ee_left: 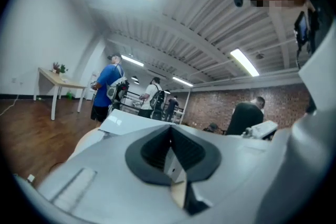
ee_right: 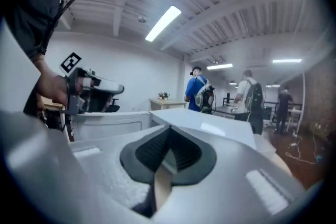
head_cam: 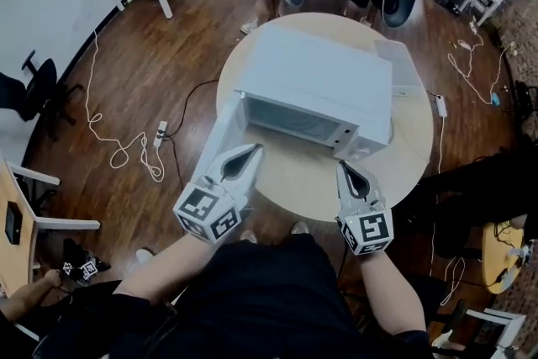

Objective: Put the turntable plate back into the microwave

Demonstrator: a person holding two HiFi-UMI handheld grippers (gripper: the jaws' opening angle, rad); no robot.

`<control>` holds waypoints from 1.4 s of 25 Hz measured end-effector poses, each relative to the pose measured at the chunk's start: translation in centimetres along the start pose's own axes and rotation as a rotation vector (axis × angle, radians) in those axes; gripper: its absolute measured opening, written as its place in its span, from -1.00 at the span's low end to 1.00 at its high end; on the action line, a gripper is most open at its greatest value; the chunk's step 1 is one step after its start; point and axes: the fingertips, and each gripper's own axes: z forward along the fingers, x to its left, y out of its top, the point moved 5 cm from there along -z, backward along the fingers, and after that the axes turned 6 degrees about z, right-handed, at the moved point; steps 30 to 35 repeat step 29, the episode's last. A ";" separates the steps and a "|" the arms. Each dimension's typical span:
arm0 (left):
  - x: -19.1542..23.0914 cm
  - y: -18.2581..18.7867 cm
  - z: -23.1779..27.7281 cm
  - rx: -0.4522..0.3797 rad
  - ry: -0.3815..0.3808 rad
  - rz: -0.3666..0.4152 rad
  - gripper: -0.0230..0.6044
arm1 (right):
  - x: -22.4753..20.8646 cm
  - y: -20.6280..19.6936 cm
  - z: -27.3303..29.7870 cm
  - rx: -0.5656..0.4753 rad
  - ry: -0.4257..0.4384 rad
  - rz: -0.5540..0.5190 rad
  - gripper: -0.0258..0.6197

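- left gripper [head_cam: 255,150]: jaws pressed together with nothing between them. it hovers level just beside the free edge of the open door [head_cam: 225,130].
- right gripper [head_cam: 345,171]: jaws also closed and empty. it sits just in front of the microwave's [head_cam: 315,71] right front corner, tips toward it.
- door: swung out on the left toward the person, leaving the cavity [head_cam: 298,120] open to the front.
- turntable plate: no view shows it for certain. neither gripper carries it, and the cavity floor is hidden from above, so whether it already lies inside cannot be told.
- clear item [head_cam: 403,67]: lies on the table [head_cam: 303,189] by the microwave's far right side, too indistinct to identify.
- judgement: with both grippers empty, the step in hand is probably a check of the plate or a door closure.
- procedure: look into the cavity first. confirm the plate sits flat and centred on its hub.
- procedure: to close the door, push its outer face with closed tips. keep the other gripper out of the swing path.
- caution: the microwave may slide on the table under a hard push, so steady its body.
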 end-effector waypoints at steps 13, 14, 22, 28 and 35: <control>0.1 -4.4 3.0 0.059 0.156 0.161 -0.92 | -6.1 -4.3 -1.8 -0.013 -0.207 0.184 -0.92; 0.1 -4.5 2.7 0.063 0.166 0.164 -0.92 | -6.4 -4.2 -1.7 -0.015 -0.204 0.183 -0.92; 0.7 -3.8 1.5 0.058 0.244 0.178 -0.92 | -7.9 -3.3 -0.6 -0.042 -0.167 0.174 -0.92; 0.0 -3.7 2.1 0.047 0.249 0.169 -0.92 | -8.8 -3.7 -0.5 -0.035 -0.168 0.184 -0.92; -0.2 -3.7 2.2 0.046 0.247 0.167 -0.92 | -8.9 -3.7 -0.5 -0.034 -0.169 0.187 -0.92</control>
